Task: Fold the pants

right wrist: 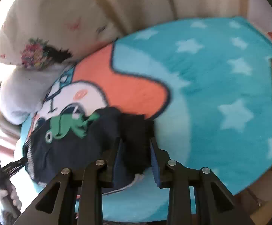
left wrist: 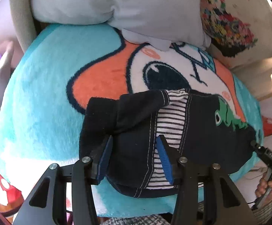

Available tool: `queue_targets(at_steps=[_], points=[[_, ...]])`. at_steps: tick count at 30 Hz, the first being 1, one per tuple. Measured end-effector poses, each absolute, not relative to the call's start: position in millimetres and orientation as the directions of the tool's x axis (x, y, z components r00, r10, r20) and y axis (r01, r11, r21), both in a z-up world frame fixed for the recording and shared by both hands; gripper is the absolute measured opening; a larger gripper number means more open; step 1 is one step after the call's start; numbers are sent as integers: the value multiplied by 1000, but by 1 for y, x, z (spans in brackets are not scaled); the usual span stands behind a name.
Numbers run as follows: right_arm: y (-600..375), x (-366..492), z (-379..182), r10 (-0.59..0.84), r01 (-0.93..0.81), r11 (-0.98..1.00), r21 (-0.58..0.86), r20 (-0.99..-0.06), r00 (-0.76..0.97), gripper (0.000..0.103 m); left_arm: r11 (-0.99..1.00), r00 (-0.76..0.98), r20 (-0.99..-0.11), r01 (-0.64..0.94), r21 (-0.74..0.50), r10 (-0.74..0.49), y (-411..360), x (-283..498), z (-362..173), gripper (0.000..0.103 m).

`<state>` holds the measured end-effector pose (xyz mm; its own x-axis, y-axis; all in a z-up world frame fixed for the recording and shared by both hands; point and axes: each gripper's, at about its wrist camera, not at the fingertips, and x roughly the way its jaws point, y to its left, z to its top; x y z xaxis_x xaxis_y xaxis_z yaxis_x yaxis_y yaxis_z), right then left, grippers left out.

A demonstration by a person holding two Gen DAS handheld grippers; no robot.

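Note:
Small dark navy pants (left wrist: 201,123) with a striped lining and a green frog print lie bunched and partly folded on a teal plush blanket (left wrist: 42,93). My left gripper (left wrist: 135,155) stands open over their near edge. Navy cloth and striped lining lie flat between its blue pads. In the right wrist view the pants (right wrist: 64,146) fill the lower left. My right gripper (right wrist: 136,157) straddles a dark fold of them at their right end, with its pads slightly apart from the cloth. That view is blurred.
The blanket (right wrist: 220,75) has an orange-and-white cartoon face and pale stars. A pale grey pillow (left wrist: 117,5) and a flower-print pillow (left wrist: 229,18) lie at its far edge against a beige sofa back. A hand (left wrist: 265,187) holds the other gripper at the right edge.

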<state>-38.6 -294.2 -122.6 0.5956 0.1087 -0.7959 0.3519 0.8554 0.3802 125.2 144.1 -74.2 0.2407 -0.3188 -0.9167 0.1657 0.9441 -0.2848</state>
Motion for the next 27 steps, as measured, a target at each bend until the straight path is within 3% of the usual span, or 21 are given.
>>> queue_targets(at_steps=[3, 6, 13, 14, 15, 16, 18, 27], points=[[-291, -45, -124, 99, 338, 867, 367, -791, 604, 33, 947, 253, -918, 177, -267, -306, 141, 126, -75, 52], [-300, -51, -127, 56, 379, 855, 354, -790, 610, 68, 948, 263, -918, 196, -252, -298, 138, 124, -75, 56], [-303, -29, -153, 117, 387, 807, 445, -765, 634, 73, 953, 286, -923, 236, -191, -256, 124, 122, -76, 71], [-298, -27, -152, 134, 368, 814, 449, -762, 634, 71, 953, 295, -923, 244, -177, -247, 121, 121, -76, 72], [-293, -25, -153, 153, 353, 818, 454, -763, 628, 60, 955, 307, -922, 252, -159, -235, 118, 120, -77, 73], [-289, -25, -153, 168, 343, 819, 460, -763, 624, 38, 956, 322, -920, 257, -140, -222, 116, 118, -78, 73], [-288, -23, -157, 225, 327, 805, 494, -766, 603, 21, 960, 353, -915, 259, -106, -196, 112, 113, -78, 73], [-318, -33, -124, 213, 322, 783, 532, -717, 664, 14, 972, 403, -911, 234, 7, -90, 83, 101, -72, 73]])
